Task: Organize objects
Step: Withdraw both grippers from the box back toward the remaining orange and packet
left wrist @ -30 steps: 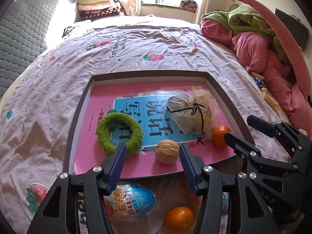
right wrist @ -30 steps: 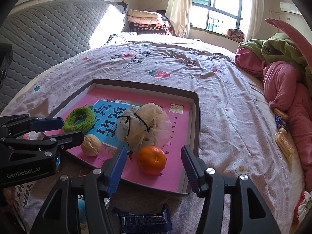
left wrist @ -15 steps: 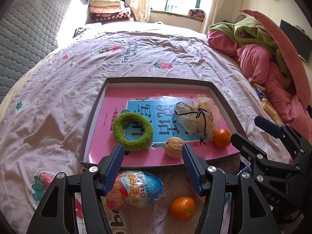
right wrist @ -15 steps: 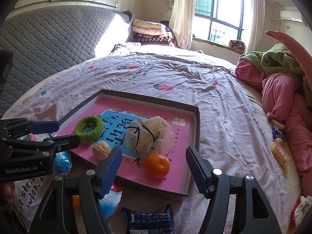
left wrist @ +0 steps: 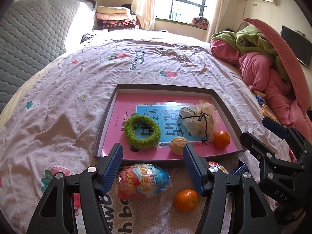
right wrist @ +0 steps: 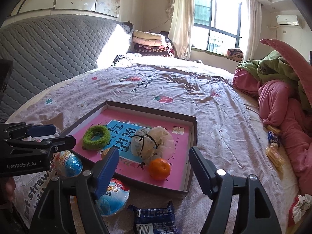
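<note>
Pale pink flower-print bedspread (left wrist: pixel 81 74) fills most of both views, wide and bare toward the upper left, with a shallow dark-rimmed cardboard tray (left wrist: pixel 106 120) lined in pink at frame centre holding a fuzzy green ring (left wrist: pixel 142 131), a walnut (left wrist: pixel 177 145), a tied mesh pouch (left wrist: pixel 197 120) and a small orange tangerine (left wrist: pixel 222 139) near its right wall. Just below the tray's near rim, a foil-wrapped toy egg (left wrist: pixel 142 181) and a second loose tangerine (left wrist: pixel 186 200) lie on the spread. Both the left gripper (left wrist: pixel 153 167) and right gripper (right wrist: pixel 154 173) hover spread wide and hold nothing, the right one low over the tray's near right corner, a dark blue snack packet (right wrist: pixel 154 219) beneath it.
</note>
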A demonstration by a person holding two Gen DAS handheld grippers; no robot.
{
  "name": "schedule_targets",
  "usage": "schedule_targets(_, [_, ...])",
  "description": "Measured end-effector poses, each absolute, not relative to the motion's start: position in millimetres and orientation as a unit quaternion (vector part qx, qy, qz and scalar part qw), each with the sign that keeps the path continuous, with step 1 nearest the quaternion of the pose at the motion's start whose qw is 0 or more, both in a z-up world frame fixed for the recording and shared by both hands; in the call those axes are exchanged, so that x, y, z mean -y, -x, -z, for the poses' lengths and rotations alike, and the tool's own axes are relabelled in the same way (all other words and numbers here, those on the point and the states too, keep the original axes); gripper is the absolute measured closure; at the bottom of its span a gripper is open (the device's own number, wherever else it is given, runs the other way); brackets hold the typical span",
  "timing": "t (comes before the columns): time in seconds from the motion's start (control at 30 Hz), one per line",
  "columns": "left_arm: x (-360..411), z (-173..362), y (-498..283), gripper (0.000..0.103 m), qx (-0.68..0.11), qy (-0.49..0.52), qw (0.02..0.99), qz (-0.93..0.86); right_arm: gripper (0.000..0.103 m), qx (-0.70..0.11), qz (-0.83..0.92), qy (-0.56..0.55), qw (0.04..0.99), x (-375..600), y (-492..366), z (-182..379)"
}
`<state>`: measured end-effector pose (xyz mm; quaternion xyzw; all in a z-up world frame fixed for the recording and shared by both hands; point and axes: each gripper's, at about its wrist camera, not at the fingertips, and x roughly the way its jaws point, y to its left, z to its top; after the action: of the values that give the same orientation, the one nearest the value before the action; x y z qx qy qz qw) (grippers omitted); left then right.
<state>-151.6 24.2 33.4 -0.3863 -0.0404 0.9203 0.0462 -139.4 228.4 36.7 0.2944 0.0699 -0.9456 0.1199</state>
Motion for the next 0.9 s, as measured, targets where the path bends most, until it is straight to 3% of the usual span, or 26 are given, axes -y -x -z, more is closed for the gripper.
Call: schedule_targets(0.9, [-9,-39,115,0.035,0.027,0.368,0.041,-0.929,0.025,-0.056,0.951,-0.283,0.109,-212,98,-48])
